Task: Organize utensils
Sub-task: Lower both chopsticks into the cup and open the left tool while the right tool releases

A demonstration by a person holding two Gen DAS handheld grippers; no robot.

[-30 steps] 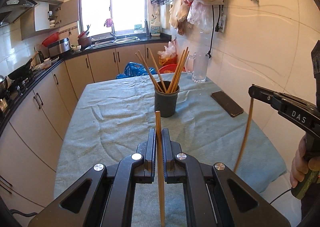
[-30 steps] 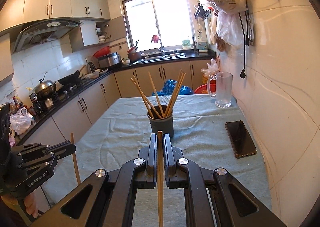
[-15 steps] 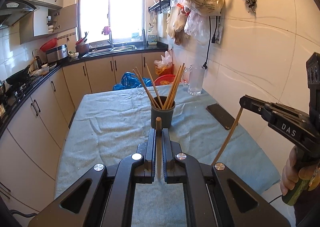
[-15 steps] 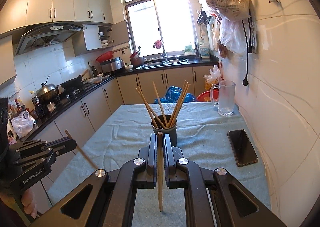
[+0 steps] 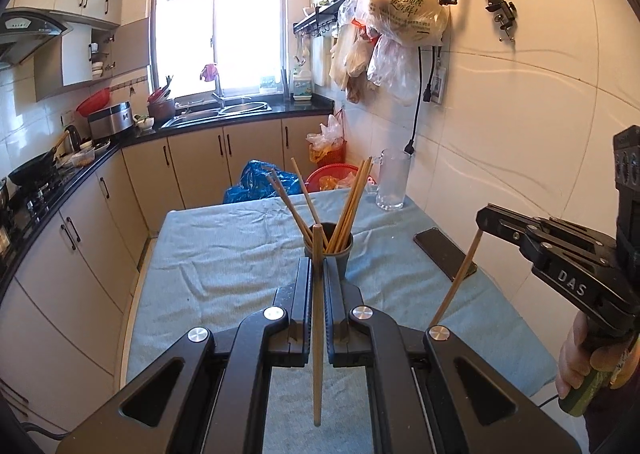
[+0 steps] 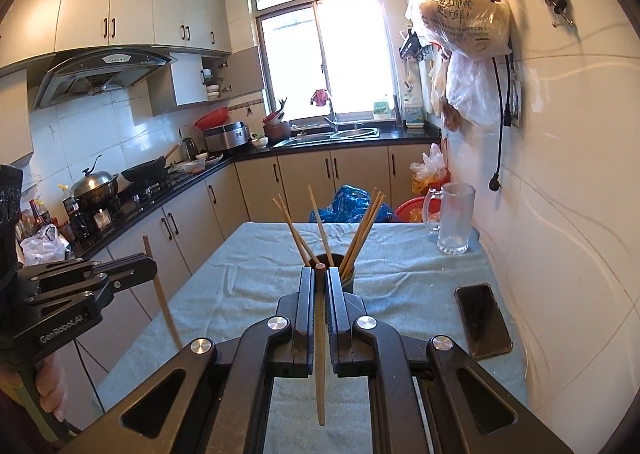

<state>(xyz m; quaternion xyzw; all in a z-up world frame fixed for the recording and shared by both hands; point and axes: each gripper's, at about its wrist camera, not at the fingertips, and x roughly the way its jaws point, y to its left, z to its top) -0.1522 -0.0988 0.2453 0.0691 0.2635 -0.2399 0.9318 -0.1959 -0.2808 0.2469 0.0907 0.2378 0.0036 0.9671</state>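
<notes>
**Two chopsticks pinched above the dark cup**

We hold the left gripper [image 5: 318,266] with its black jaws pinching a slim wooden chopstick [image 5: 317,334], and the right gripper [image 6: 320,274] pinching another chopstick [image 6: 320,342]. Both sticks hang just on our side of the round dark cup [image 5: 340,254], which holds more wooden chopsticks fanned outward. The cup stands on a wrinkled blue-grey tablecloth [image 5: 224,262]; right of it lies a flat black phone [image 6: 482,320].
</notes>
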